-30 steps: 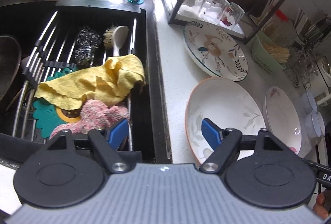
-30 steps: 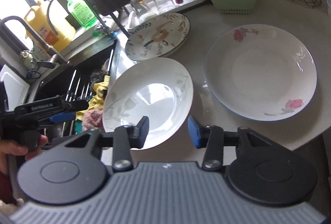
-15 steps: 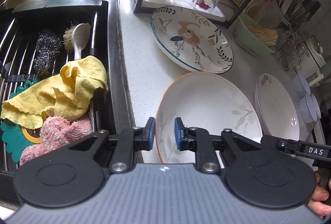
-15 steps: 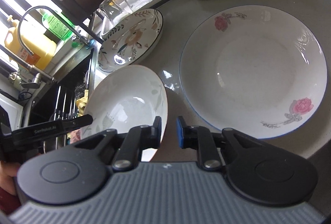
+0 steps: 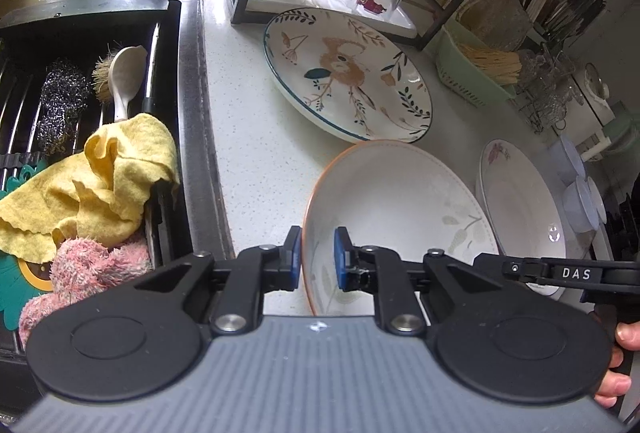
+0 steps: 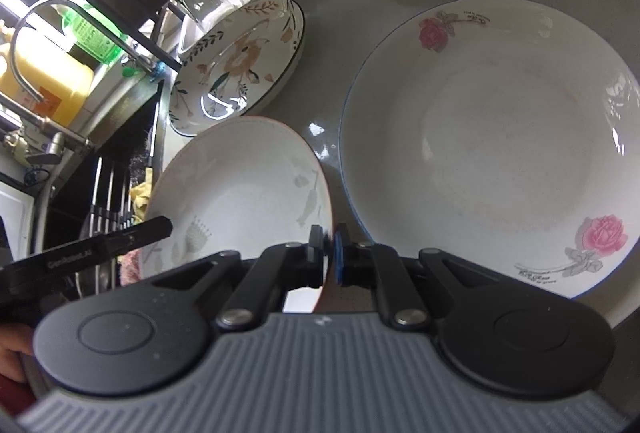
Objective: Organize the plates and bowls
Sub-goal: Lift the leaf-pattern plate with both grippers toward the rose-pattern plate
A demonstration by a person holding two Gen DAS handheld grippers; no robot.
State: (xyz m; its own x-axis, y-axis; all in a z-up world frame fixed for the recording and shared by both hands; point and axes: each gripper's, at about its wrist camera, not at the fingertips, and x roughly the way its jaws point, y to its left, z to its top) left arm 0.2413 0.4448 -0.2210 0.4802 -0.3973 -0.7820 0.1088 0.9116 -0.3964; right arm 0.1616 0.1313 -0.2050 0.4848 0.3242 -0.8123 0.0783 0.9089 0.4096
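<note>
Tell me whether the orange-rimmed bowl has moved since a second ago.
Yes. The orange-rimmed bowl now tilts up, its right rim raised between the right gripper fingers, closer to the rose plate than before.

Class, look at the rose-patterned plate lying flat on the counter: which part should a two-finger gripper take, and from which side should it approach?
Probably the thin raised rim of the rose plate, taken at its near edge, low and almost level, one finger above and one below. It lies flat, too wide to span. The orange-rimmed plate, pinched in the right gripper, crowds its left.

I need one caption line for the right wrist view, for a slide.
Right gripper pinches the rim of the orange-edged bowl, beside the rose plate.
</note>
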